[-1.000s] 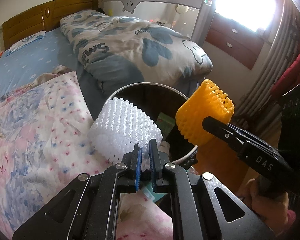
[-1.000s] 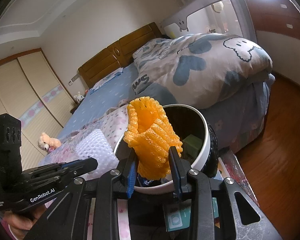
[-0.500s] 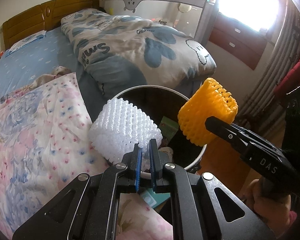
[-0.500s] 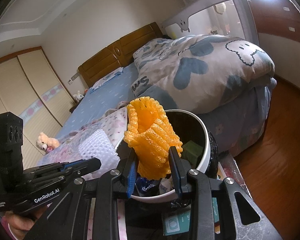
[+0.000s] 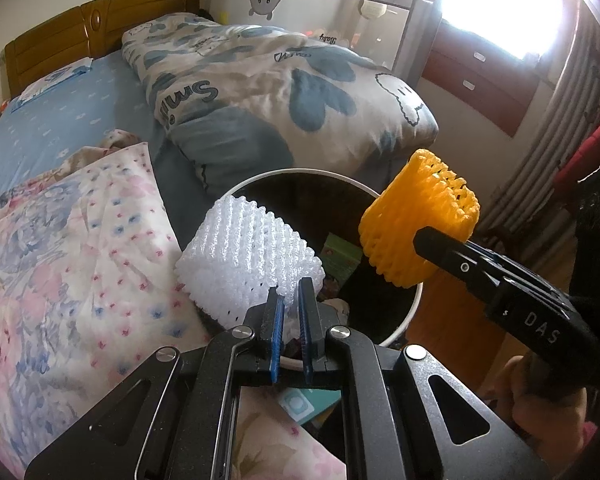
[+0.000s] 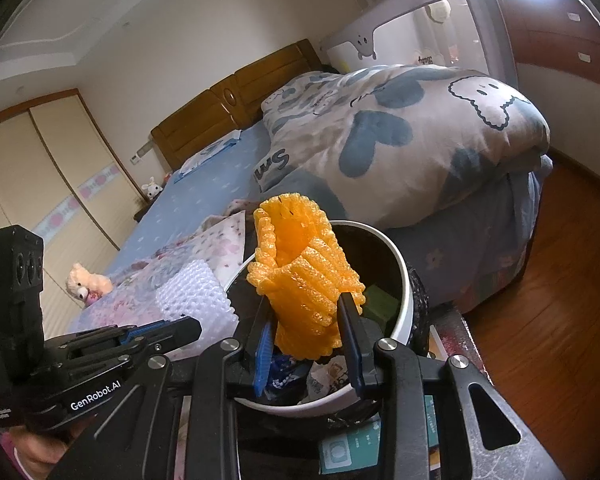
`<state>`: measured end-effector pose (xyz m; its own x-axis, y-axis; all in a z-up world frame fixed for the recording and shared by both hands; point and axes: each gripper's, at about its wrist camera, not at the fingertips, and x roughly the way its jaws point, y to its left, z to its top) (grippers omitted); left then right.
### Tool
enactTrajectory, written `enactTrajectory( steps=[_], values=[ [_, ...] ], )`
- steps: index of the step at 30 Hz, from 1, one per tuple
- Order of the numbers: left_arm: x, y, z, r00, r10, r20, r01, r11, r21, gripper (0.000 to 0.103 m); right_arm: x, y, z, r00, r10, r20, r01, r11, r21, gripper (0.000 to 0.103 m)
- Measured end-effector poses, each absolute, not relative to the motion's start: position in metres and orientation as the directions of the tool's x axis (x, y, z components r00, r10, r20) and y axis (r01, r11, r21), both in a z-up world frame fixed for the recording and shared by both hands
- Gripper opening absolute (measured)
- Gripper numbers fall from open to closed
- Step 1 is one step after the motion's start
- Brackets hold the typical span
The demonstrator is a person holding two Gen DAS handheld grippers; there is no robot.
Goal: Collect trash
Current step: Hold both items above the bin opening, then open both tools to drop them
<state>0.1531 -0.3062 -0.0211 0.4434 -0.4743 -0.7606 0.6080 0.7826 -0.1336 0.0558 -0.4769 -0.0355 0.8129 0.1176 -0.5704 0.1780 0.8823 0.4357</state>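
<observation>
Disposal step in hand: left gripper (image 5: 289,300) clamps white foam fruit net (image 5: 247,265), right gripper (image 6: 306,322) clamps orange foam fruit net (image 6: 304,280), both above round white-rimmed bin (image 5: 414,308); next move calls for release.

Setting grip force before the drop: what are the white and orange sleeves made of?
White sleeve: looks like soft expanded-foam fruit netting, matte, open mesh weave. Orange sleeve: apparently the same foam net, its strands bulging beside the right gripper fingers.
</observation>
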Motion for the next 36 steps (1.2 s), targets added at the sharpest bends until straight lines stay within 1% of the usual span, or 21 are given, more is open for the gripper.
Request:
enactTrajectory(
  steps=[36],
  values=[
    [0.168,-0.314,-0.034,0.437,-0.436,-0.787,0.595,0.796,-0.11,0.007,0.08,-0.48,-0.04,0.789,0.13,-0.6,0.176,0.888,0.424,0.031]
  ],
)
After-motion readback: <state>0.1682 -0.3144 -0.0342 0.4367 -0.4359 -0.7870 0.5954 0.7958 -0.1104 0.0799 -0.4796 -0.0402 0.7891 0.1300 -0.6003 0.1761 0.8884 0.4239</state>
